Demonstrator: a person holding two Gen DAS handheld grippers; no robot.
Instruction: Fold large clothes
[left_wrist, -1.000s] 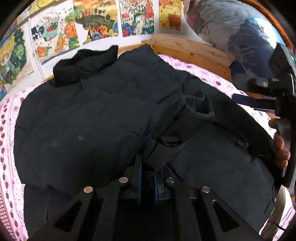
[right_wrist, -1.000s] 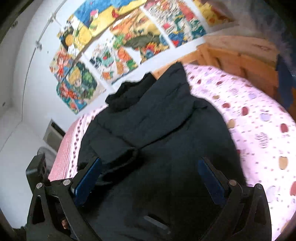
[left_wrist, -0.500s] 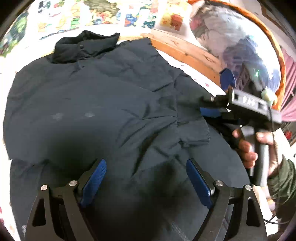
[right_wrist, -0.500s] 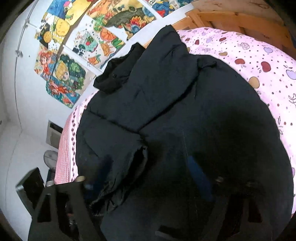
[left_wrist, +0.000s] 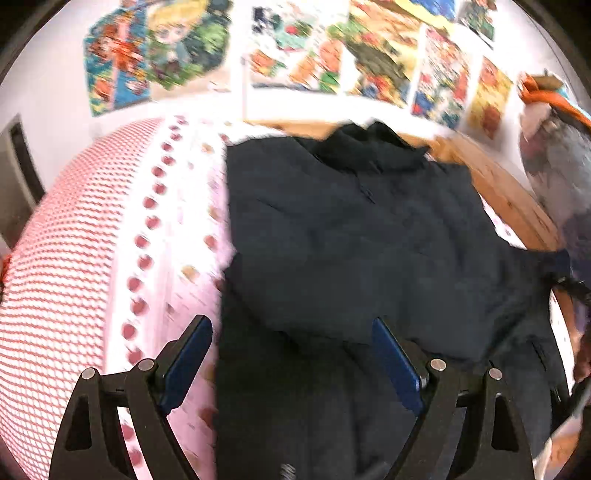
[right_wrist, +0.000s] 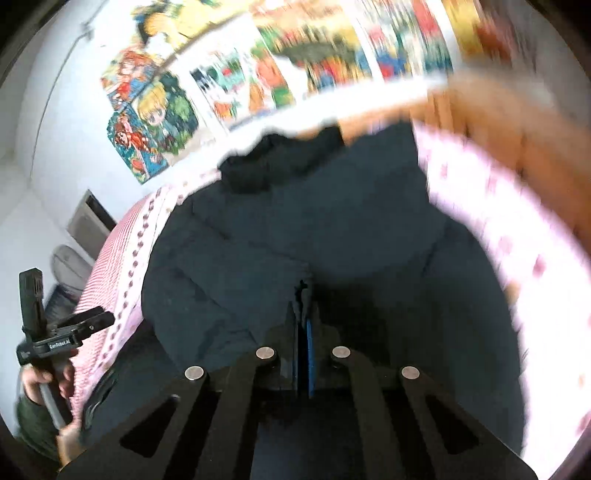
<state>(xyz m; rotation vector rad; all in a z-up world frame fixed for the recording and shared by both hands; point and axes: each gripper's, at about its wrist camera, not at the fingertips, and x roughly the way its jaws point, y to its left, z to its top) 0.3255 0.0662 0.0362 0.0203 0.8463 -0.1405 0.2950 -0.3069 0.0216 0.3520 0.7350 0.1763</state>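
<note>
A large black padded jacket (left_wrist: 369, 240) lies spread on the bed, collar (left_wrist: 369, 147) toward the wall. My left gripper (left_wrist: 288, 328) is open above the jacket's left edge, where dark cloth meets the pink sheet, and nothing sits between its blue pads. In the right wrist view the same jacket (right_wrist: 295, 221) fills the middle. My right gripper (right_wrist: 303, 314) is shut, and a small pinch of the black fabric sticks out past its pads. The left gripper (right_wrist: 88, 321) shows at the far left, held by a hand.
The pink fruit-print sheet (left_wrist: 177, 221) covers the bed, with a red-and-white mesh side (left_wrist: 55, 240) at left. A wooden bed frame (left_wrist: 509, 192) runs along the far right. Grey bundled bedding (left_wrist: 554, 166) lies beyond it. Bright posters (left_wrist: 332, 55) cover the wall.
The left gripper let go of the sleeve cuff, opened wide and swung left to the jacket's edge. The right gripper went from wide open to shut on the fabric.
</note>
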